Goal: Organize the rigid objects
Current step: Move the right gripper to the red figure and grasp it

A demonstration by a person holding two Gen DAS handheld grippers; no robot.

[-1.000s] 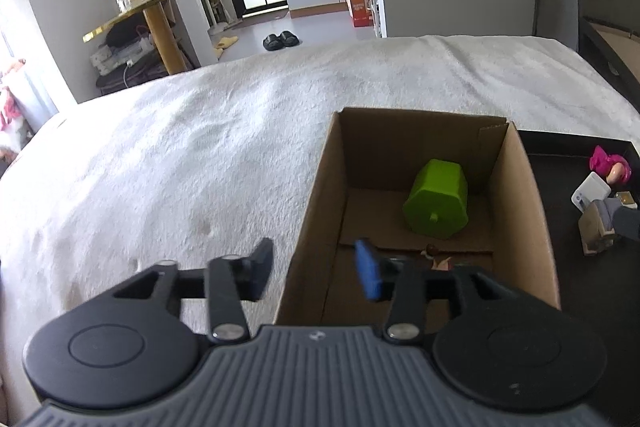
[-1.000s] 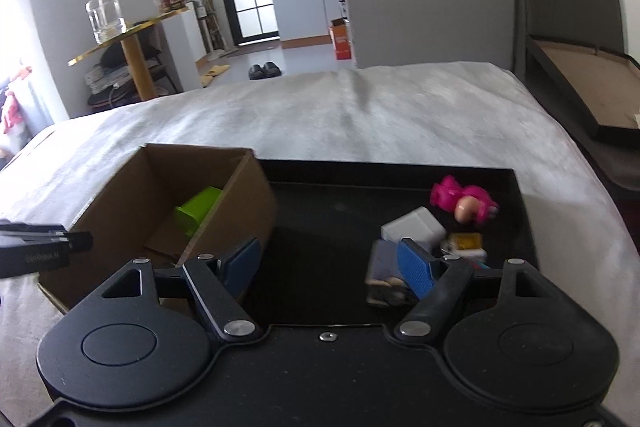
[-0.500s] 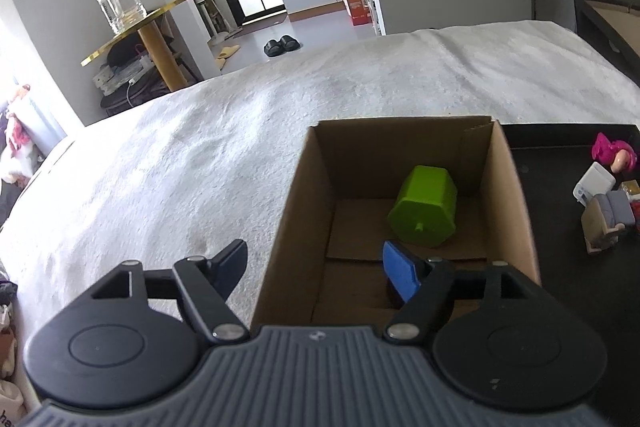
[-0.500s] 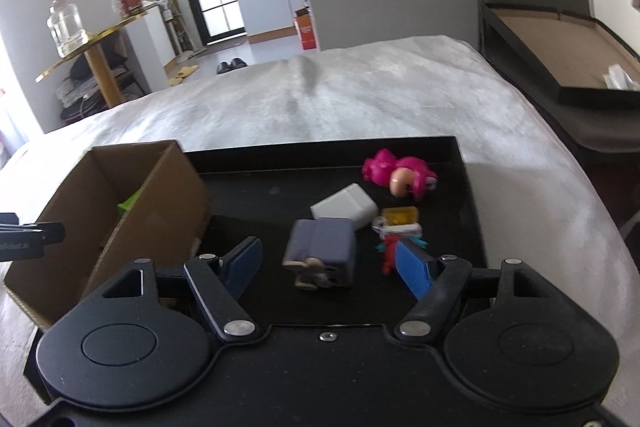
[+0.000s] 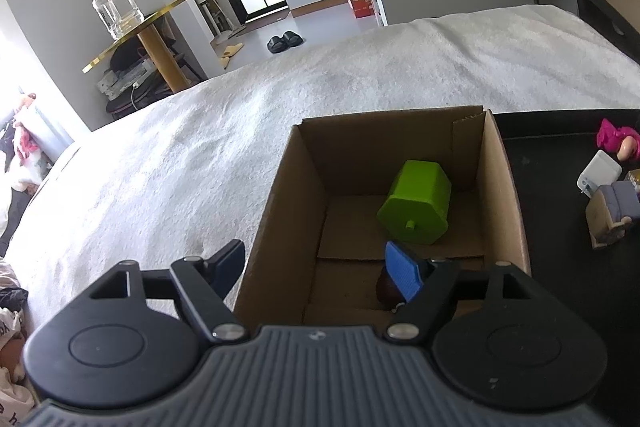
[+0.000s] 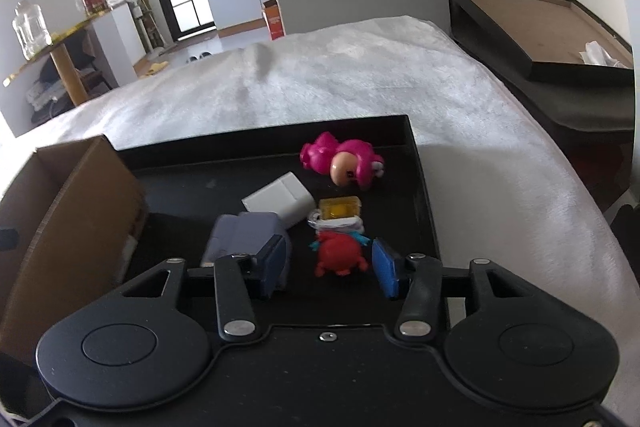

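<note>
A cardboard box (image 5: pixel 496 171) holds a green hexagonal block (image 5: pixel 416 207) and a small dark object (image 5: pixel 386 291) half hidden by my finger. My left gripper (image 5: pixel 316 267) is open and empty, straddling the box's left wall. A black tray (image 6: pixel 420 187) carries a pink figure (image 6: pixel 344 161), a white block (image 6: pixel 280 201), a grey-blue toy (image 6: pixel 244 233), a yellow piece (image 6: pixel 340 209) and a red toy (image 6: pixel 340 253). My right gripper (image 6: pixel 330 265) is open, its fingers either side of the red toy, left finger in front of the grey-blue toy.
Box and tray sit side by side on a white fluffy bedcover (image 5: pixel 200 155). The box (image 6: pixel 68 211) stands left of the tray. A dark lidded case (image 6: pixel 552 67) lies off the bed's right edge. A gold side table with a glass jar (image 5: pixel 116 7) stands far left.
My left gripper has opened wider and drawn back from the box. My right gripper has swung right across the tray, from the grey-blue toy to the red toy.
</note>
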